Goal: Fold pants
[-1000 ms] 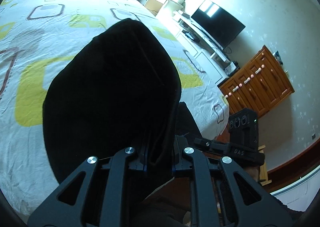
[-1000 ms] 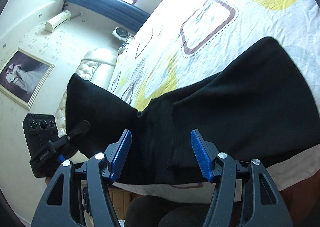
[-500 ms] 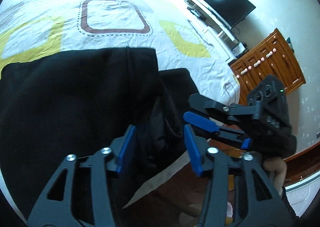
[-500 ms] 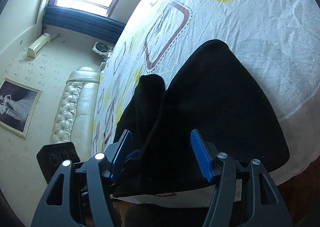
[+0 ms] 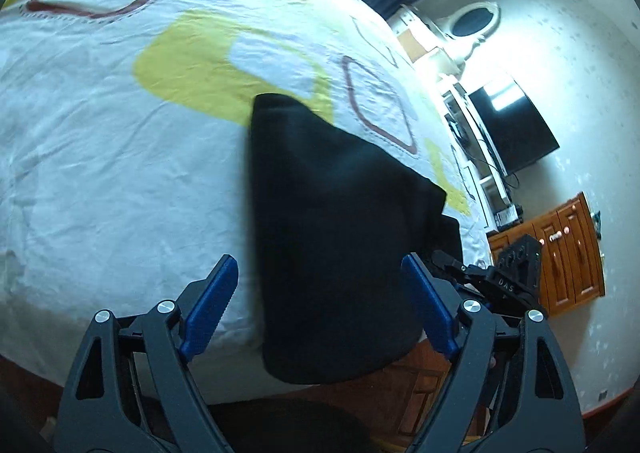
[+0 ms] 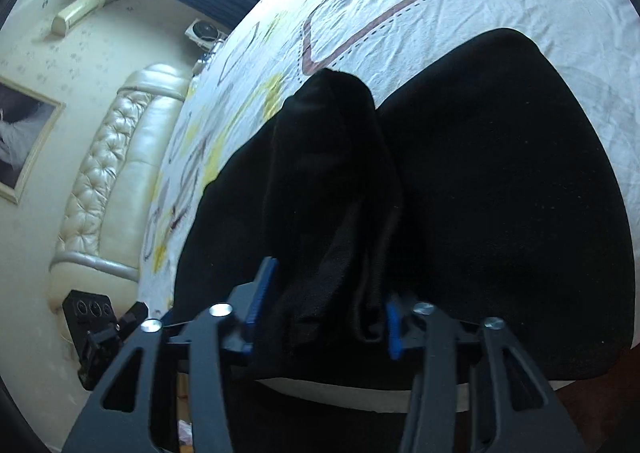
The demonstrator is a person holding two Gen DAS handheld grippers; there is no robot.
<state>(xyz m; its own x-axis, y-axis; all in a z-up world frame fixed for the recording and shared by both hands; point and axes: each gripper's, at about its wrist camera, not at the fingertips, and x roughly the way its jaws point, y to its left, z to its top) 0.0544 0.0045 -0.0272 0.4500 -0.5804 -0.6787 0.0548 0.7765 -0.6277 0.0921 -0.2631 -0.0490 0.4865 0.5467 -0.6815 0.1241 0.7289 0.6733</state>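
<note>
The right gripper (image 6: 322, 307) is closing, and a bunched ridge of the black pants (image 6: 480, 181) is caught between its blue pads (image 6: 260, 293); the pads appear to press the cloth on both sides, so it is taken as clamped on the fabric near the edge of the bed. The left gripper (image 5: 320, 309) is opening: its blue pads (image 5: 210, 309) stand wide apart, with the near end of the pants (image 5: 340, 233) lying between them but not touched on either side, so nothing is held there.

Outward from the jaws, the pants are seen spread on the patterned bedsheet (image 5: 120, 153), partly folded into a dark slab, with the near end drooping over the mattress edge. In the left view the right gripper (image 5: 480, 277) is seen just beside the far corner of the cloth. Beyond the bed, a padded headboard (image 6: 104, 181), a television (image 5: 516, 129) and a wooden cabinet (image 5: 560, 253) are visible.

The garment is judged to be soft, limp and light, with no stiffness of its own; any unsupported part will sag and layers may slide over one another. It is best taken at corners or along a doubled edge, with all layers pinched together, and both ends should be lifted evenly so the fold is not dragged askew.
</note>
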